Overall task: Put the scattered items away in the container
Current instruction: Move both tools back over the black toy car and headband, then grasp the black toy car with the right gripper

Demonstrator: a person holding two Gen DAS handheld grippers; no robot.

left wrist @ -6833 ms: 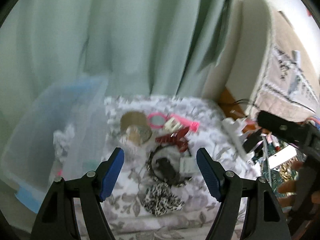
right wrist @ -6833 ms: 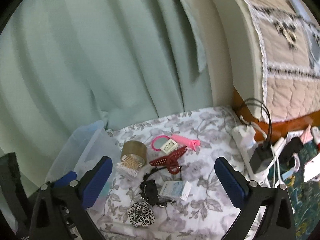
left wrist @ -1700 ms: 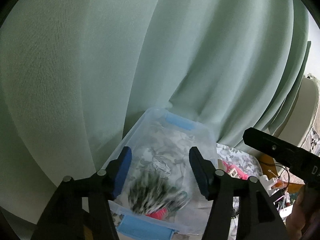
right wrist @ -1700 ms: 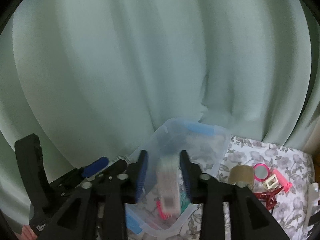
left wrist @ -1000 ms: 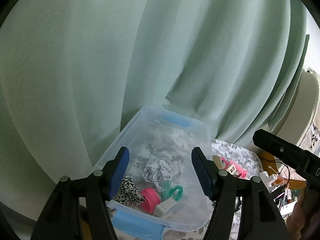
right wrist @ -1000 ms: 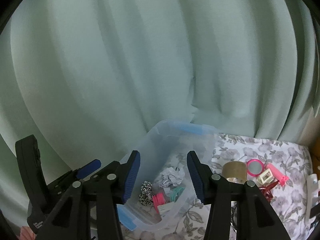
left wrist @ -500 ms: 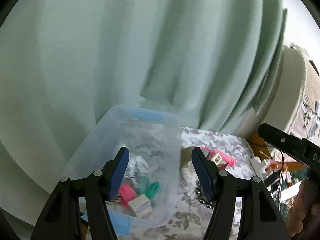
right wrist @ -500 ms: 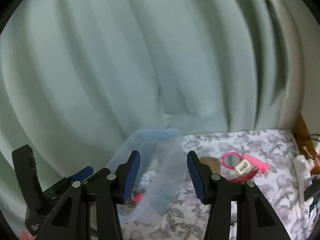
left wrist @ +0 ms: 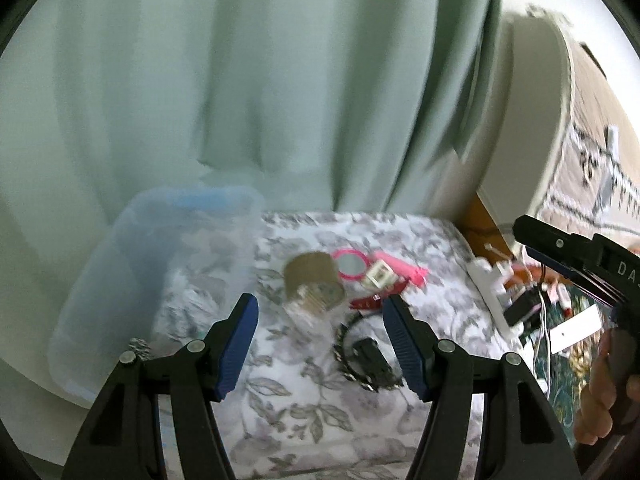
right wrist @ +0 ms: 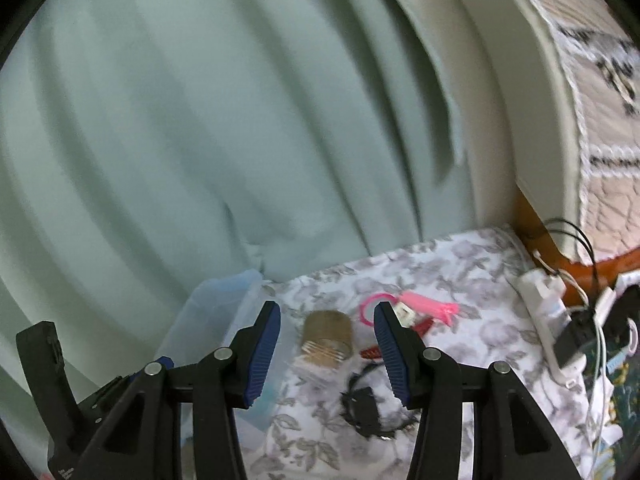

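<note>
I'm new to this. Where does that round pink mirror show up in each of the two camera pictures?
Left wrist view: the pink mirror lies right of centre on the flowered cloth, beyond the open jaws.
Right wrist view: the pink mirror sits low and right of centre, partly hidden behind a jaw.
Shared landmark: the brown roll just left of it.

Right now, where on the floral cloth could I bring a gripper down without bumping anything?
Bare cloth lies nearest, in front of the black chain accessory. Another strip runs behind the pink mirror, against the curtain. Crowded: brown cylinder, red claw clip, pink mirror.
</note>
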